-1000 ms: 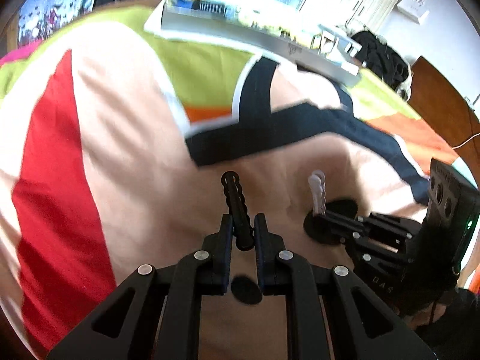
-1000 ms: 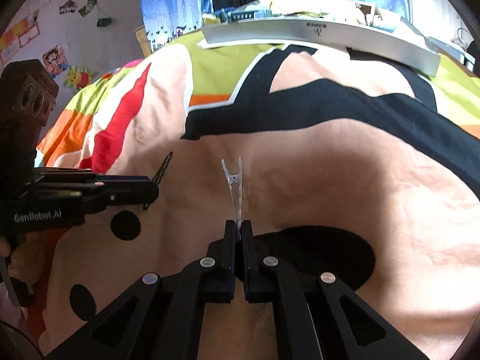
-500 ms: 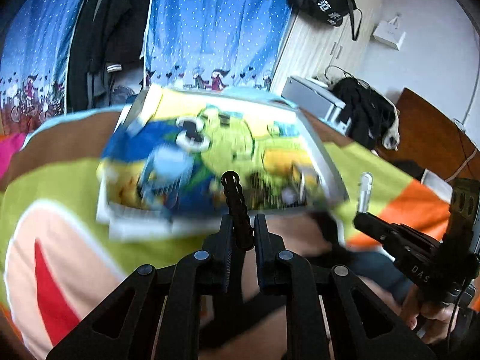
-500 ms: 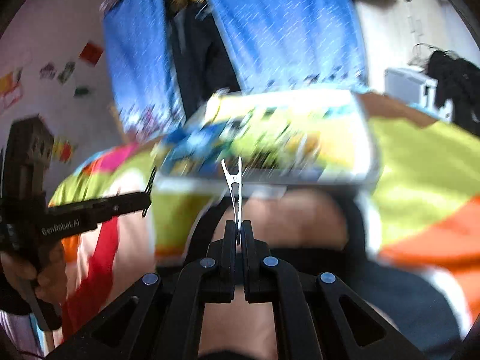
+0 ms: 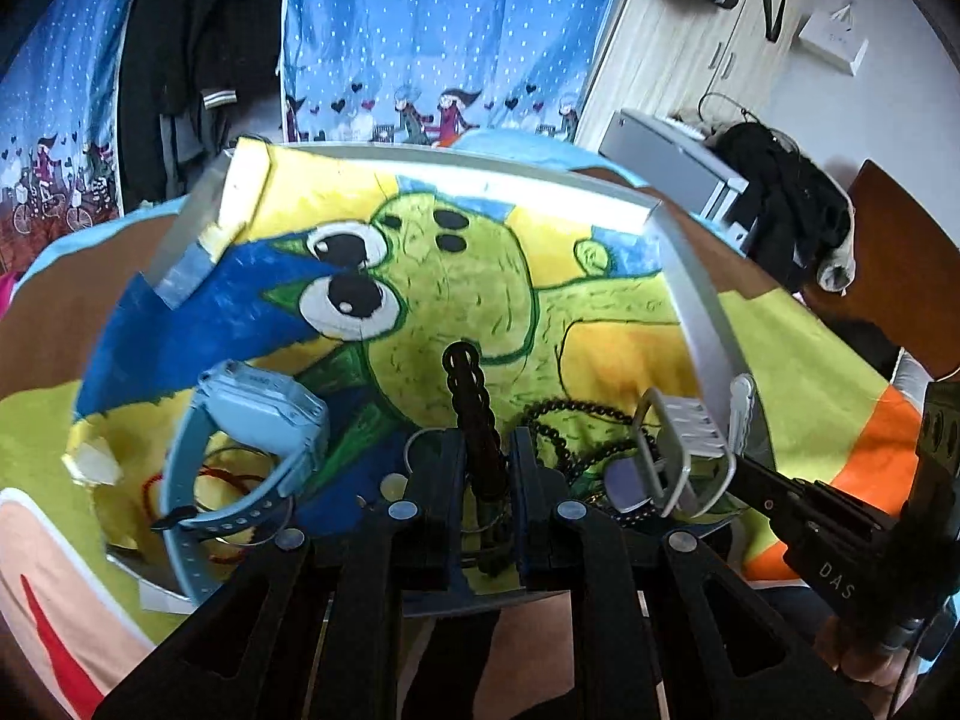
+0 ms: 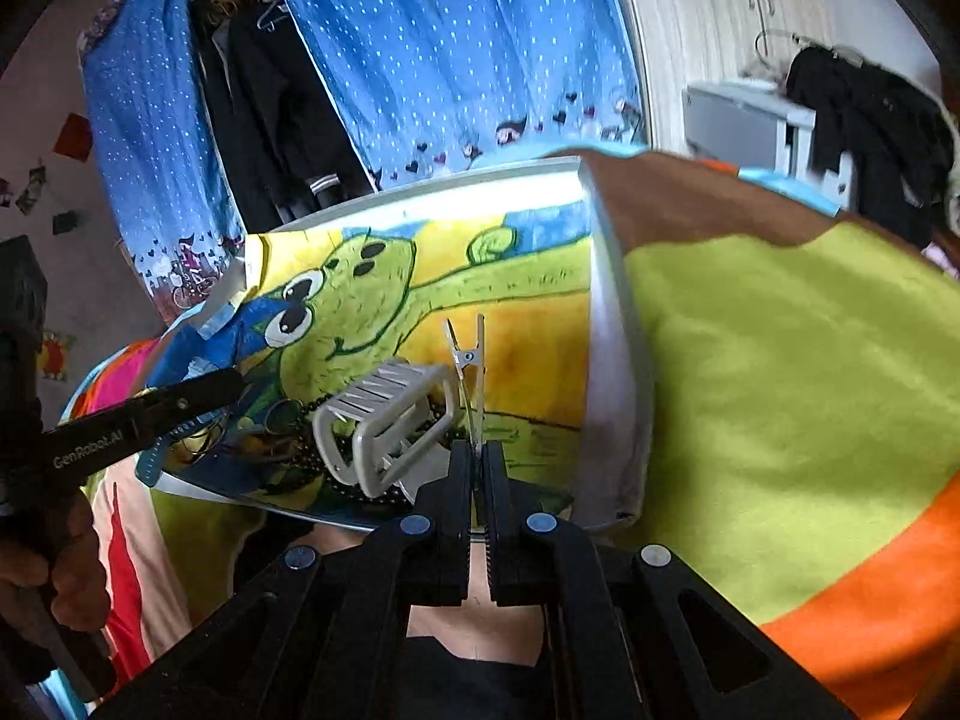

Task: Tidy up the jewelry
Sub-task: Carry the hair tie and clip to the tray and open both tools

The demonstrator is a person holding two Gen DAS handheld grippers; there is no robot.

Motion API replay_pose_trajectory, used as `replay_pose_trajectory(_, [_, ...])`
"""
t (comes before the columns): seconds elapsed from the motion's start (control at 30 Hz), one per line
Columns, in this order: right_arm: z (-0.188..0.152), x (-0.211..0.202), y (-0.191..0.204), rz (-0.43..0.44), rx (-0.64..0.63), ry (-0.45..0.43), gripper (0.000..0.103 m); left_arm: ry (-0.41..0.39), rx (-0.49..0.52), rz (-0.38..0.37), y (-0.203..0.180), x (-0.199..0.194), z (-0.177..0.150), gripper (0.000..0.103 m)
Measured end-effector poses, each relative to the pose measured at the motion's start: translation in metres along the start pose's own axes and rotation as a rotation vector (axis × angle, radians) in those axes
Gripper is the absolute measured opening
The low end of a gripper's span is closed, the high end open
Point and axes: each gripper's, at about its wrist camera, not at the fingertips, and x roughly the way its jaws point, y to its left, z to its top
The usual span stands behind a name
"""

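Note:
My left gripper (image 5: 485, 450) is shut on a black wavy hair clip (image 5: 471, 396), held over the near edge of a shallow tray (image 5: 699, 300) lined with a green cartoon drawing. My right gripper (image 6: 478, 462) is shut on a clear thin hair clip (image 6: 467, 360), over the same tray's (image 6: 612, 324) near right part. In the tray lie a light blue watch (image 5: 240, 438), a white claw clip (image 5: 684, 438) (image 6: 390, 420), a black bead string (image 5: 576, 420) and a red cord bracelet (image 5: 210, 480). The right gripper also shows in the left wrist view (image 5: 744, 462).
The tray rests on a bed with a lime, orange and peach blanket (image 6: 780, 390). Blue dotted curtains (image 5: 432, 30) and dark hanging clothes (image 5: 174, 60) are behind. A wardrobe (image 5: 690, 30) and a grey box (image 5: 672, 162) stand at the right.
Both grippers have lifted from the peach blanket and travelled forward to the tray, each still holding its clip. The tray now fills both views.

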Motion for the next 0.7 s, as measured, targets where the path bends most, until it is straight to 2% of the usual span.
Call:
replay_pose_trajectory(0.17, [0.001,0.012,-0.007,0.0,0.028,0.03,0.005,0.02,0.029,0.017,-0.006,0.009,0.0,0.011])
replay_pose_trajectory(0.47, [0.001,0.01,-0.008,-0.002,0.032,0.014,0.006,0.033,0.001,0.035,-0.004,0.01,0.002,0.013])
replay_pose_trajectory(0.57, [-0.002,0.003,-0.008,-0.028,0.022,-0.016,0.015,0.018,0.005,0.052,-0.005,0.004,0.002,0.021])
replay_pose_trajectory(0.6, [-0.001,0.002,-0.007,-0.033,0.02,-0.023,0.02,0.01,0.003,0.055,-0.005,0.001,0.002,0.029])
replay_pose_trajectory(0.63, [-0.002,-0.001,-0.007,-0.04,0.018,-0.037,0.022,0.0,-0.001,0.057,-0.005,-0.002,0.002,0.035])
replay_pose_trajectory(0.7, [-0.001,-0.007,-0.007,-0.049,0.016,-0.055,0.022,-0.031,-0.011,0.059,-0.006,-0.011,0.003,0.039])
